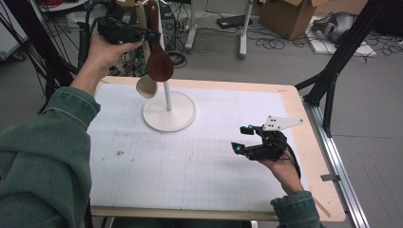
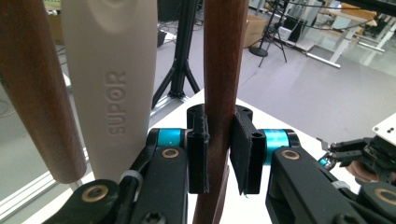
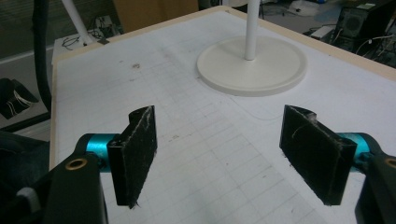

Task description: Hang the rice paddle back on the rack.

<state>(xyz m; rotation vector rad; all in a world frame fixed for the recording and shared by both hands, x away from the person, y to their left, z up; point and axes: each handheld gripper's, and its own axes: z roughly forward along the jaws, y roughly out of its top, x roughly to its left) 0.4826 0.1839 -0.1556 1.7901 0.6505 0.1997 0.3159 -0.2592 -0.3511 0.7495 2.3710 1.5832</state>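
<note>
Left gripper [image 2: 218,156] clamps the dark brown wooden spoon's handle [image 2: 223,79] up at the white round-based rack [image 1: 169,113], right gripper [image 3: 229,154] wide open and idle over the table [image 1: 199,161]; lifting crooked could bump the neighbouring cream plastic spoon [image 1: 147,85] off.

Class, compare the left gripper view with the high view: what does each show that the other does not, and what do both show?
Left gripper view alone: the SUPOR lettering on the white handle, and the pads pressing the dark handle.
High view alone: the spoon bowls, the stand's round base, and the person's green sleeves.
Both: the left hand-held gripper shut on the dark spoon, the right hand-held gripper, and the table.
</note>
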